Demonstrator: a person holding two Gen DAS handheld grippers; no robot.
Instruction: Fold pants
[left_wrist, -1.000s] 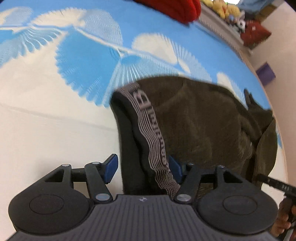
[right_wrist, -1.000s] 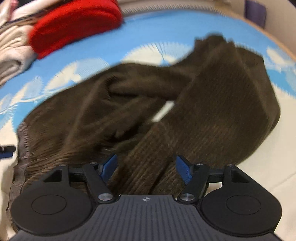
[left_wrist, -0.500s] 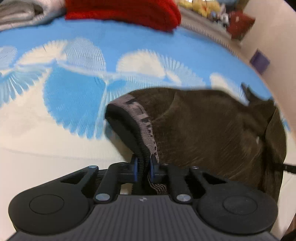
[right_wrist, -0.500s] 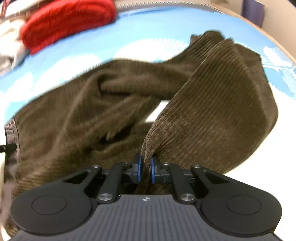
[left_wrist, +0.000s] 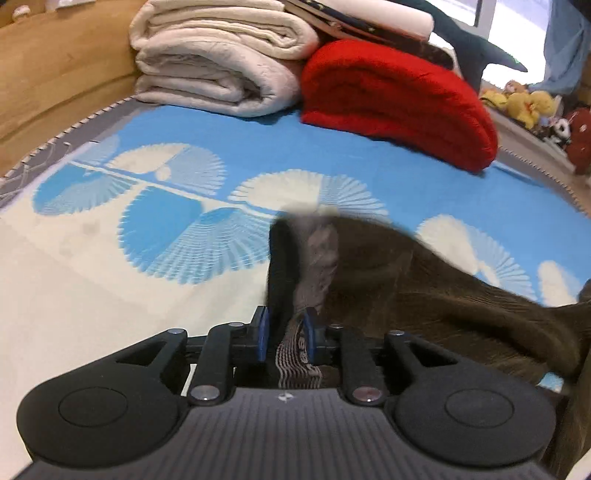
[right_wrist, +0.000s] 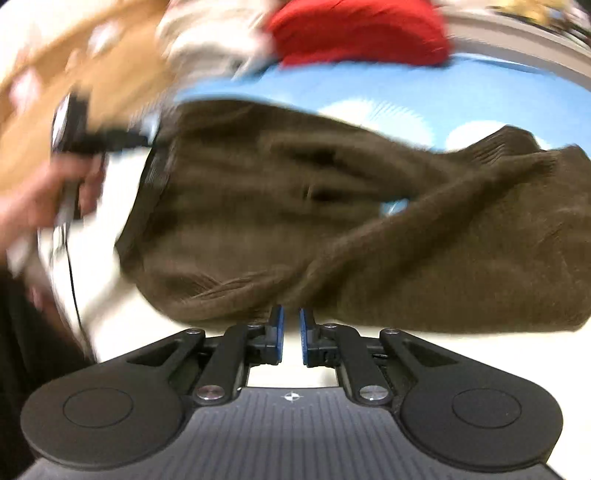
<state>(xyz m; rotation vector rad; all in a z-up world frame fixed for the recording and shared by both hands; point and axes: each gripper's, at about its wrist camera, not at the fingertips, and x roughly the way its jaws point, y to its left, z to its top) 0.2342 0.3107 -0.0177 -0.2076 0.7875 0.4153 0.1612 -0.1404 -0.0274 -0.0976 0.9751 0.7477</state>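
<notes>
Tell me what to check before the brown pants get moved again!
1. Left gripper holds the waistband: ok, its pads are shut on the striped band.
2. Right gripper holds the pants: cannot tell, cloth meets its nearly shut pads but none shows between them.
3. Pants are lifted off the bed: cannot tell, they hang between the grippers but the picture is blurred.
4. Pants are smooth: not ok, bunched and twisted.
5. Room to lay them down: ok, the red blanket and white blankets sit far back.
</notes>
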